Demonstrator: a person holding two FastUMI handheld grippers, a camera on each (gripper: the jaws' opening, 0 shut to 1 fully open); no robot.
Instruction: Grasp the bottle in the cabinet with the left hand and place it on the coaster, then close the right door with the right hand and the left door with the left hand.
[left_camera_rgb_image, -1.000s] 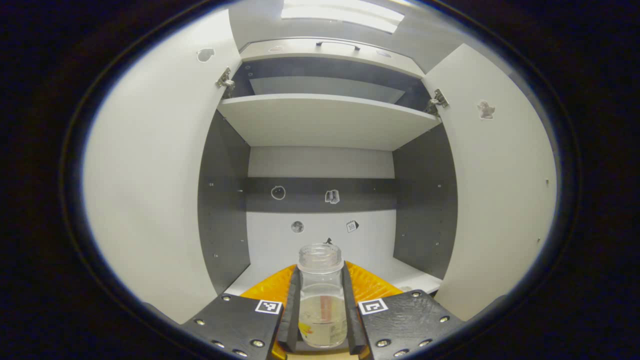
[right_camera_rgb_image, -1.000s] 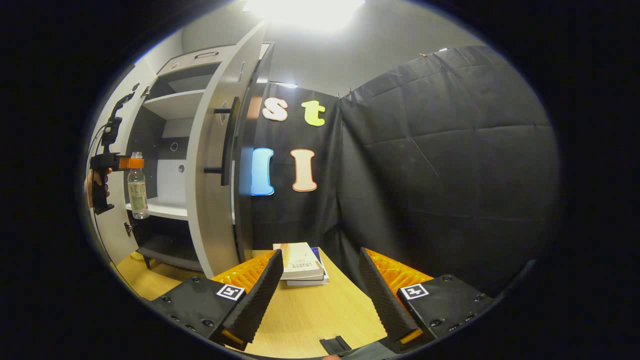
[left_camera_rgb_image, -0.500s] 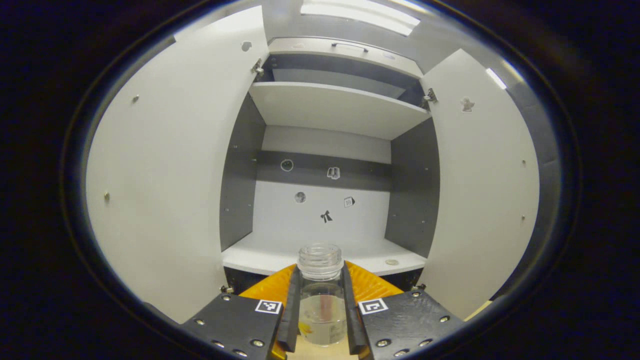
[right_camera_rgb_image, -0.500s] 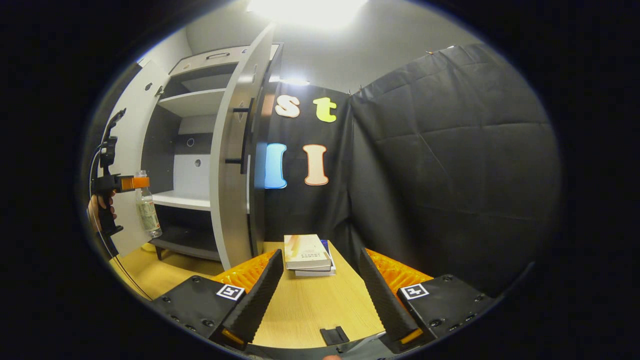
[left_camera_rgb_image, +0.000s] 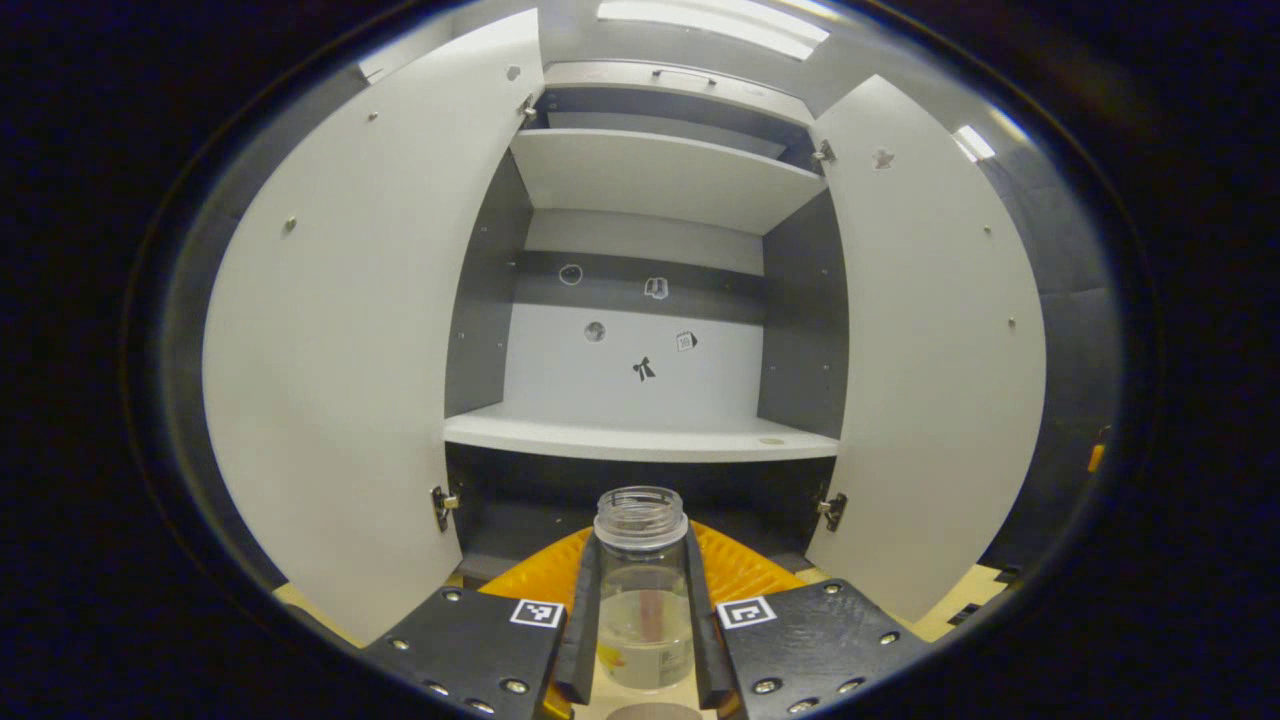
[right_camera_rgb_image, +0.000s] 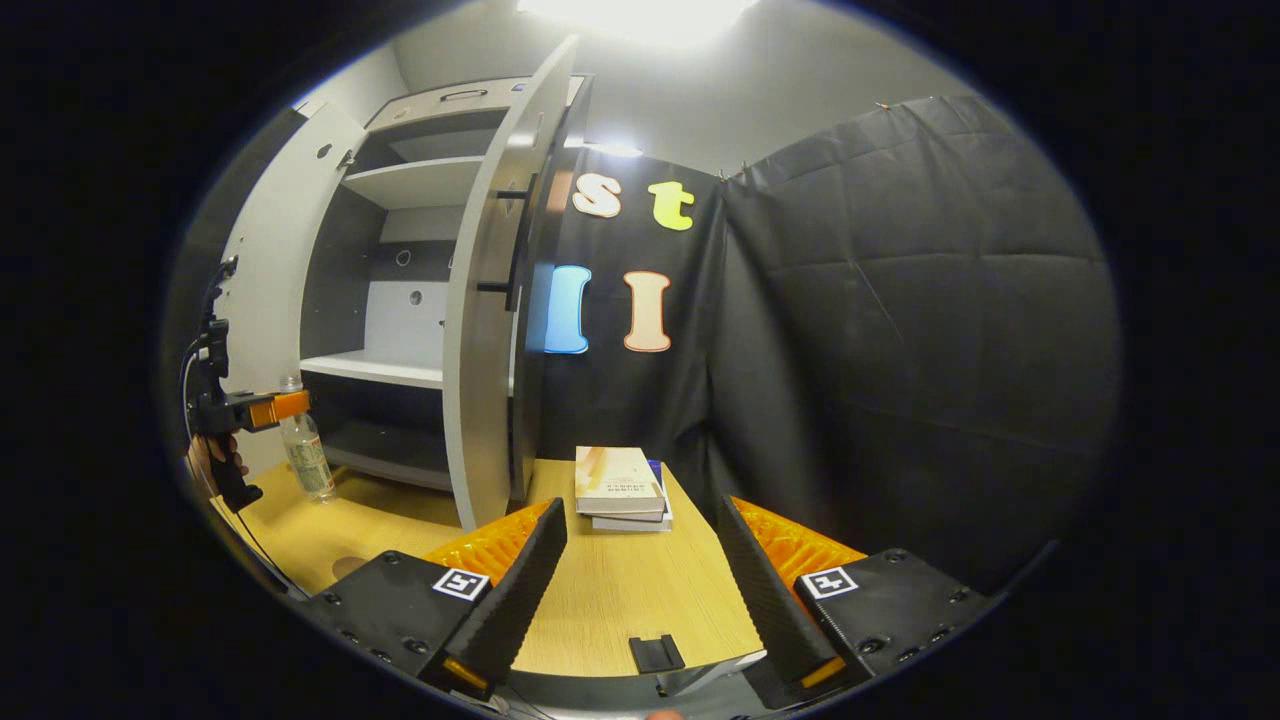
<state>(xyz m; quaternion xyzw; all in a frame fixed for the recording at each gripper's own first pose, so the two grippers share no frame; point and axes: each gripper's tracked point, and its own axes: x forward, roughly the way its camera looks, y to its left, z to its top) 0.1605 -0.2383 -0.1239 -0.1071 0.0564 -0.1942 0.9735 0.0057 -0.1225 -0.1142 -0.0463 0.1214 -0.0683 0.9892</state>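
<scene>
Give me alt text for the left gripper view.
The left gripper grips a clear, capless bottle upright between its fingers, in front of an open cabinet. Both white doors stand wide open, and the shelves inside look bare.

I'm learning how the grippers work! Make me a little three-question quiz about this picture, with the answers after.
1. True or false: both cabinet doors are open.
2. What does the left gripper hold? A) a book B) a bottle C) nothing
3. Fill in: the books lie on the wooden ____, past the open right gripper.

Key
1. True. The left door and the right door both stand wide open.
2. B. Its fingers press on the clear, capless bottle, which is out of the cabinet.
3. table.
</scene>
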